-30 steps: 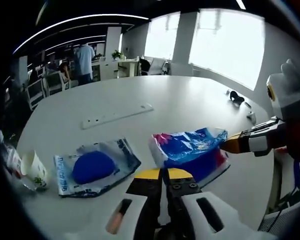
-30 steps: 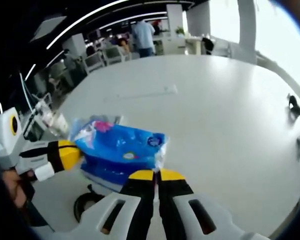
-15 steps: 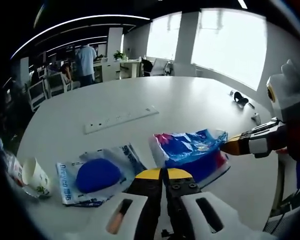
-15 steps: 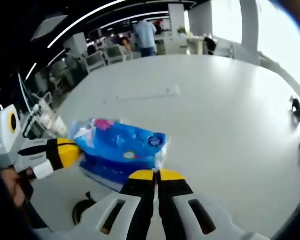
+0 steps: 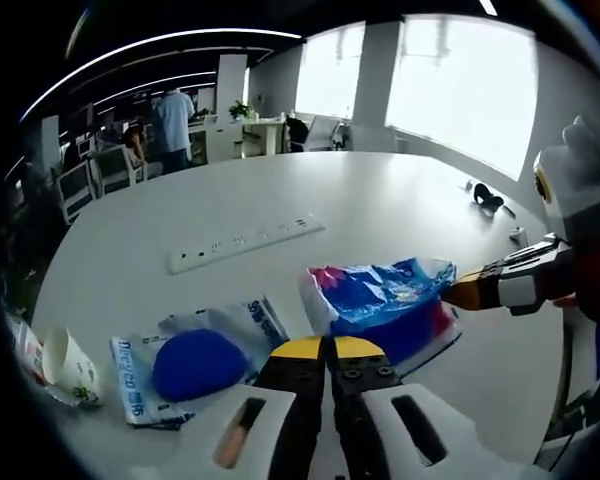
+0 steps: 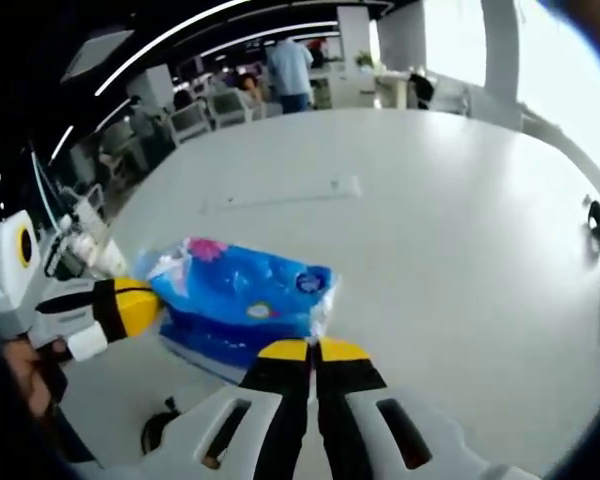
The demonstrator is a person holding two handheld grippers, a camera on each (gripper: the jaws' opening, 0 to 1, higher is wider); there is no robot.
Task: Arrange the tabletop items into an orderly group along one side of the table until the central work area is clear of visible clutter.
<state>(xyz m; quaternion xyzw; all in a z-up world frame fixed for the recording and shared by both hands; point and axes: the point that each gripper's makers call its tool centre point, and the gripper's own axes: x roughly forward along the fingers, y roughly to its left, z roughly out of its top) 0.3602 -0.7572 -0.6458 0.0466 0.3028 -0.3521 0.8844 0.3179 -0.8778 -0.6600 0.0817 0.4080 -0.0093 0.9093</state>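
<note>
Left gripper view: left tool (image 5: 326, 348) had its jaws together at the near edge of the blue tissue pack (image 5: 380, 300), apparently pinching its wrapper; the right tool (image 5: 460, 290) met the pack's far end. Pack sat mid-worktop (image 5: 380, 200), a flat pouch with a blue pad (image 5: 195, 362) just beside it, a paper cup (image 5: 65, 355) further off, a power strip (image 5: 245, 242) beyond. Right gripper view: right tool (image 6: 315, 350) jaws together on the pack's (image 6: 242, 295) wrapper edge, left tool (image 6: 130, 305) at the opposite end. Judged light, soft and squashy, film slick; best held by the crimped end seams, both ends together.
</note>
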